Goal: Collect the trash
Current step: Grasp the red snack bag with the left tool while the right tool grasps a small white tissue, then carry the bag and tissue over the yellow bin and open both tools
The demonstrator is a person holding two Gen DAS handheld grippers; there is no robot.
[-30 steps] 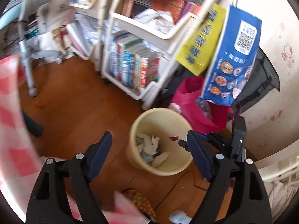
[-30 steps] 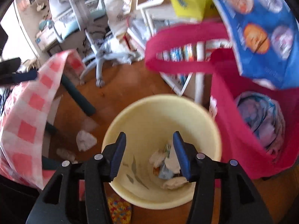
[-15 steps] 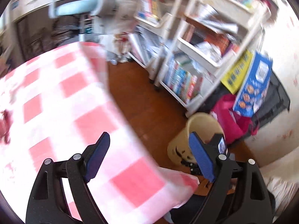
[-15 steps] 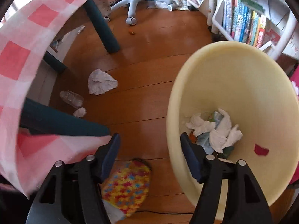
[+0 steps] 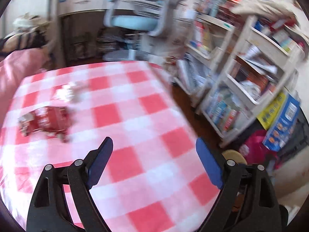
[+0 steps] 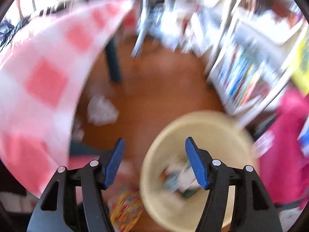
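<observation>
My left gripper (image 5: 154, 150) hangs over a table with a red-and-white checked cloth (image 5: 119, 116), its jaws opening with nothing between them. A crumpled red wrapper (image 5: 45, 120) and a pale wrapper (image 5: 67, 92) lie on the cloth at the far left. My right gripper (image 6: 153, 150) stands open and empty above the rim of a cream bin (image 6: 199, 127) that holds crumpled paper (image 6: 177, 176). A white paper ball (image 6: 101, 111) and a smaller scrap (image 6: 78, 132) lie on the wooden floor beside the table.
White shelves of books (image 5: 237, 96) stand at the right, with a pink bag (image 6: 285, 145) and a blue packet (image 5: 282, 125) beside them. A pale blue swivel chair (image 5: 139, 21) is behind the table. A colourful mat (image 6: 125, 210) lies by the bin.
My left gripper has swung from above the bin to over the checked table. My right gripper has pulled up and left from inside the bin, and its jaws stand wider than a second ago.
</observation>
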